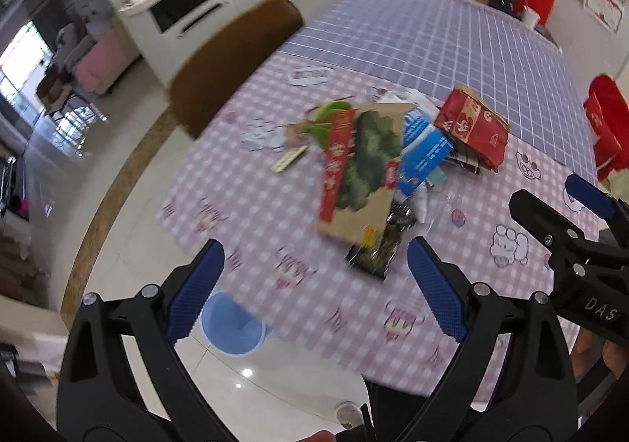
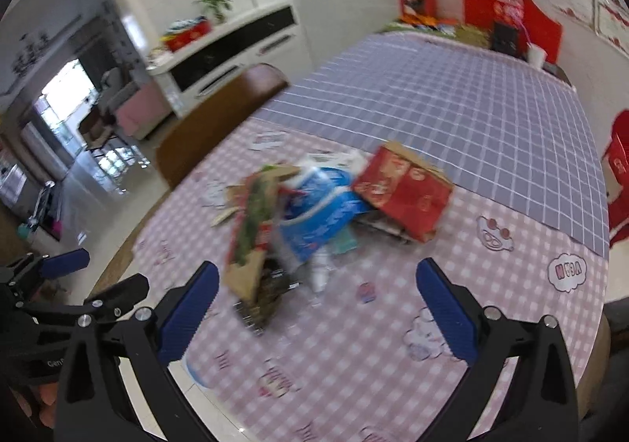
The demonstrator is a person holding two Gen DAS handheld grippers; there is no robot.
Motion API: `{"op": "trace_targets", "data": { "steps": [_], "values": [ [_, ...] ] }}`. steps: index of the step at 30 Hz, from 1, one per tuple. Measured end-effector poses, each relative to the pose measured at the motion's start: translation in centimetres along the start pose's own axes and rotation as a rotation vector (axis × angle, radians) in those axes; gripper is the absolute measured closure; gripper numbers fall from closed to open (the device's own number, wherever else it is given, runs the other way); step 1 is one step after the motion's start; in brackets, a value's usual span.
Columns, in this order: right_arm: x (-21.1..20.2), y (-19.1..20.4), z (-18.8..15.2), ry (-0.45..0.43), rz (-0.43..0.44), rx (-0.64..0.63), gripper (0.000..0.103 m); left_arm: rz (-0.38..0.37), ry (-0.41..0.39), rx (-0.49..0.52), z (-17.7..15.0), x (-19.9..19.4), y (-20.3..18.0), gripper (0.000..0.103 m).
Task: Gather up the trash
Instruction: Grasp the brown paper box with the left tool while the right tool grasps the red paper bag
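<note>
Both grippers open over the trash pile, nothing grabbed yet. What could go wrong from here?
1. The pile is overlapped: lifting the brown carton may drag the blue wrapper or black packet off the table.
2. The blue bin sits partly under the table edge, so drops could miss.

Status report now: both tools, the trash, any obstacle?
Left tool open, empty. Right tool open, empty. Trash pile on table, untouched. Blue bin on floor; nothing blocking.
</note>
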State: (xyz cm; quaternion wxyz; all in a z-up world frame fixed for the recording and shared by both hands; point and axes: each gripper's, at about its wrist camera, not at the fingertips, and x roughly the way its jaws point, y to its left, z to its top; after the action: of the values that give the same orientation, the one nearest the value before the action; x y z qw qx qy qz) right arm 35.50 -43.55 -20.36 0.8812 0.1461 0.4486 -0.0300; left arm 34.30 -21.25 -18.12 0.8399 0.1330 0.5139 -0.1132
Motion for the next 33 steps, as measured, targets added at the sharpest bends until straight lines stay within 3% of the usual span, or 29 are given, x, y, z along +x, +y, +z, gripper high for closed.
{"op": "trace_targets", "data": {
  "steps": [5,8,12,16,21,22,24,25,28,30,33],
  "values": [
    [4.0,-4.1,1.2,0.057,-0.065,0.061,0.005,-0.021,0.076,0.046,3.0,5.5,-2.8,0.011],
    [5.9,-6.5,1.9,0.077,-0.092,0.110,0.005,0.002,0.108,0.062,4.5,8.5,-3.7,0.021],
    [8.3,-9.7,2.6,0.091,-0.115,0.195,0.005,0.019,0.145,0.059,6.1,11.7,-4.1,0.022],
    [10.8,-12.6,3.0,0.108,-0.090,0.309,0.005,0.026,0.151,0.085,6.8,13.4,-5.1,0.023],
    [13.7,-15.0,2.8,0.130,0.017,0.428,0.012,0.029,0.161,0.067,7.8,14.4,-4.8,0.040],
    [14.5,-15.5,2.7,0.135,0.042,0.453,0.014,0.034,0.162,0.061,8.0,14.6,-4.4,0.047],
    [15.7,-16.2,2.4,0.156,0.090,0.508,0.025,0.015,0.171,0.035,8.3,14.8,-3.8,0.060],
    [16.1,-16.5,2.2,0.162,0.114,0.531,0.028,-0.005,0.176,0.014,8.5,14.9,-3.3,0.074],
    [16.1,-16.3,2.2,0.156,0.169,0.527,0.045,-0.034,0.165,-0.014,8.8,14.6,-2.2,0.085],
    [15.3,-15.5,2.6,0.147,0.177,0.480,0.068,-0.052,0.139,-0.045,9.0,13.8,-1.3,0.092],
    [14.0,-14.3,3.5,0.131,0.184,0.442,0.077,-0.101,0.106,-0.097,9.1,12.2,0.4,0.098]
  ]
}}
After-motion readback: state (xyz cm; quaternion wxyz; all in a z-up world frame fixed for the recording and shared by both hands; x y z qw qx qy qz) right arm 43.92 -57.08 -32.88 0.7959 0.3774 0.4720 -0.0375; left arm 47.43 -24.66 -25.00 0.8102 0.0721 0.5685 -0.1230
